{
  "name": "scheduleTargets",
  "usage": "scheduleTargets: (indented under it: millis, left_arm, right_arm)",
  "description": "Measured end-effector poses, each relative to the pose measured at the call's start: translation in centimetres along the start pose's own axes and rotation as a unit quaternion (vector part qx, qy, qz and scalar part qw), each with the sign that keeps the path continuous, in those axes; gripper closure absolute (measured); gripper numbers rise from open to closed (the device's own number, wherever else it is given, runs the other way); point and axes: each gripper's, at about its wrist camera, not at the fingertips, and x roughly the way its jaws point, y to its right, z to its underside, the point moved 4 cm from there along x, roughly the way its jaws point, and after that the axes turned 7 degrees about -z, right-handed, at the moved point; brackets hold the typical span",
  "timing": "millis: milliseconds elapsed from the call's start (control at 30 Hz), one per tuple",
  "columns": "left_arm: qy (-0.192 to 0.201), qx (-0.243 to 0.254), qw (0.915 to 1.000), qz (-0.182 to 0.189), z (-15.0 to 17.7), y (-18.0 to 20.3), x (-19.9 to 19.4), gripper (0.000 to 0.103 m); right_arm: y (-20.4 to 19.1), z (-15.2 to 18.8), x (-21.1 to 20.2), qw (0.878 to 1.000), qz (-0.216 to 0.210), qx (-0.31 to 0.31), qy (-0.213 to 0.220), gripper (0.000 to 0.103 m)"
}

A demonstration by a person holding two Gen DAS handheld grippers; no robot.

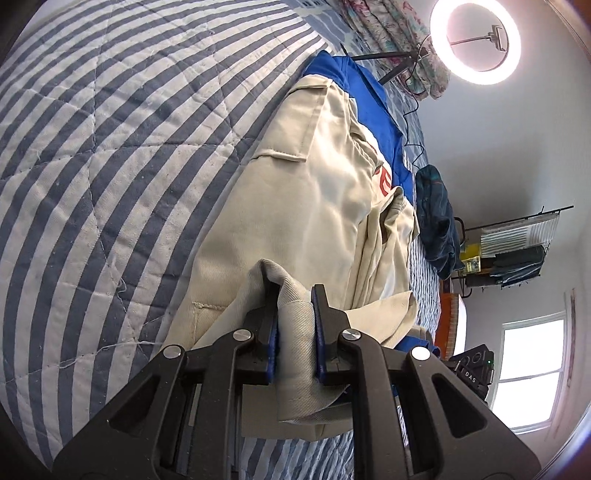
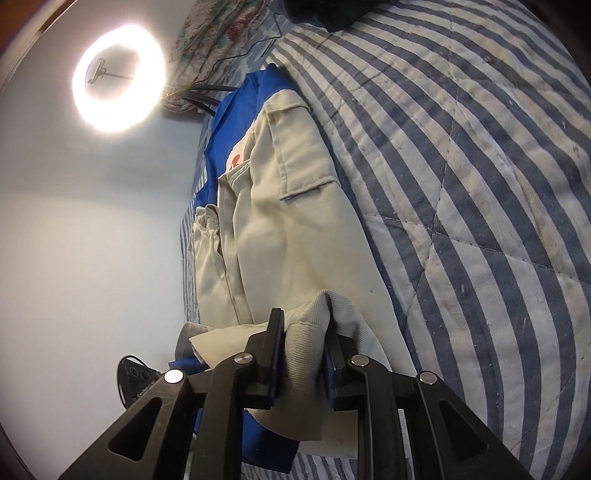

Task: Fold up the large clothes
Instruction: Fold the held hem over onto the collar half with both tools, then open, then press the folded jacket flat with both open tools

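Beige trousers [image 1: 314, 192] lie stretched along a striped quilt, partly over a blue garment [image 1: 373, 99] with red lettering. My left gripper [image 1: 293, 291] is shut on a bunched end of the trousers, fabric pinched between the blue pads. In the right wrist view the same trousers [image 2: 280, 229] run away from me over the blue garment [image 2: 229, 122]. My right gripper [image 2: 304, 317] is shut on another bunched part of that same end. Both held parts are lifted slightly off the bed.
The blue and white striped quilt [image 1: 110, 166] covers the bed [image 2: 461, 166]. A dark teal garment [image 1: 437, 218] lies near the bed's edge. A lit ring light [image 1: 480, 40] on a stand and floral pillows [image 1: 391, 33] sit at the far end. A wire rack [image 1: 513, 247] stands by the wall.
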Motion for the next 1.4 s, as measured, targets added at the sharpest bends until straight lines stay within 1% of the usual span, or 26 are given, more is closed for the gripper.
scheduleTargets:
  millis: [33,100,133,167,200,233,267,300,400,433,467,533,600,633,667,700,767,833,867,900,967,1067,1233,1333,1367,1400]
  left_arm:
    - [-0.003,0.000,1.0000,0.001,-0.1,0.0,0.1,0.087]
    - [-0.013,-0.008,0.9999,0.008,-0.3,-0.1,0.2,0.085]
    - [-0.015,-0.010,0.9998,0.012,-0.4,-0.1,0.0,0.081]
    - [-0.016,-0.012,0.9997,0.017,-0.5,-0.1,-0.1,0.078]
    - [-0.012,-0.013,0.9996,0.021,-0.6,0.0,-0.3,0.066]
    - [-0.006,-0.013,0.9995,0.026,-0.7,0.1,-0.7,0.051]
    - [0.004,-0.015,0.9993,0.034,-0.8,0.3,-1.2,0.046]
    - [0.013,-0.017,0.9989,0.042,-1.0,0.4,-1.7,0.042]
    - [0.028,-0.028,0.9956,0.085,-1.7,0.6,-3.4,0.042]
    - [0.036,-0.021,0.9952,0.089,-1.8,0.7,-4.1,0.042]
    - [0.044,-0.005,0.9955,0.084,-1.7,1.0,-4.7,0.042]
    - [0.060,0.047,0.9953,0.059,-1.1,1.9,-5.9,0.042]
    - [0.075,0.106,0.9912,0.026,0.1,2.8,-6.4,0.042]
    - [0.078,0.130,0.9884,0.012,0.6,3.1,-6.4,0.042]
    - [0.083,0.161,0.9835,-0.010,1.2,3.4,-6.2,0.042]
    - [0.087,0.189,0.9777,-0.033,1.8,3.7,-5.9,0.043]
    - [0.090,0.225,0.9684,-0.059,2.8,4.1,-5.1,0.050]
    - [0.090,0.245,0.9628,-0.071,3.3,4.5,-4.1,0.056]
    - [0.093,0.253,0.9600,-0.075,3.5,4.7,-3.6,0.056]
    - [0.094,0.260,0.9579,-0.078,3.7,5.0,-3.2,0.056]
    - [0.101,0.275,0.9517,-0.091,3.8,5.8,-2.3,0.056]
    - [0.117,0.291,0.9412,-0.126,2.9,6.6,-0.6,0.057]
    - [0.135,0.303,0.9249,-0.185,1.3,6.5,1.9,0.058]
    - [0.124,0.301,0.9231,-0.204,0.5,5.9,3.6,0.058]
    - [0.120,0.296,0.9253,-0.205,0.2,5.6,4.0,0.058]
    - [0.118,0.284,0.9307,-0.198,0.0,5.1,4.4,0.058]
  right_arm:
    - [0.0,-0.2,0.0,1.000,-0.008,0.004,-0.003,0.073]
    - [-0.3,-0.3,-0.3,1.000,-0.024,0.000,-0.005,0.052]
    - [-0.7,-0.3,-0.7,1.000,-0.027,-0.007,0.000,0.047]
    - [-1.2,-0.3,-1.0,0.999,-0.029,-0.015,0.004,0.037]
    - [-1.7,-0.2,-1.2,0.999,-0.034,-0.022,0.006,0.027]
    - [-2.2,-0.2,-1.4,0.999,-0.038,-0.026,0.006,0.024]
    - [-2.6,-0.1,-1.6,0.999,-0.042,-0.029,0.008,0.022]
    - [-3.1,0.0,-2.0,0.998,-0.050,-0.032,0.007,0.022]
    - [-4.1,0.3,-3.3,0.997,-0.063,-0.044,0.010,0.022]
    - [-4.5,0.5,-3.8,0.996,-0.063,-0.054,0.012,0.022]
    - [-4.9,0.7,-4.2,0.996,-0.060,-0.065,0.014,0.024]
    - [-6.0,1.4,-4.9,0.993,-0.049,-0.105,0.017,0.028]
    - [-7.2,2.5,-4.8,0.986,-0.006,-0.166,0.010,0.039]
    - [-7.8,3.1,-4.5,0.979,0.020,-0.201,0.008,0.042]
    - [-8.2,3.7,-4.1,0.972,0.038,-0.230,0.004,0.047]
    - [-8.7,4.3,-3.6,0.966,0.049,-0.255,0.001,0.050]
    - [-9.2,5.1,-2.5,0.950,0.084,-0.301,-0.004,0.052]
    - [-9.6,6.1,-0.9,0.912,0.164,-0.376,0.003,0.054]
    - [-9.6,6.2,-0.2,0.900,0.180,-0.397,0.008,0.057]
    - [-9.5,6.3,0.3,0.895,0.182,-0.407,0.006,0.060]
    - [-9.0,5.8,1.3,0.892,0.191,-0.410,0.002,0.062]
    - [-8.7,4.8,2.4,0.878,0.221,-0.424,0.015,0.062]
    - [-8.5,3.0,4.1,0.863,0.258,-0.434,0.017,0.064]
    - [-8.0,2.4,5.3,0.845,0.289,-0.451,0.009,0.068]
    - [-7.7,2.1,5.6,0.841,0.296,-0.453,0.007,0.068]
    - [-7.3,1.8,6.0,0.839,0.304,-0.452,0.003,0.068]
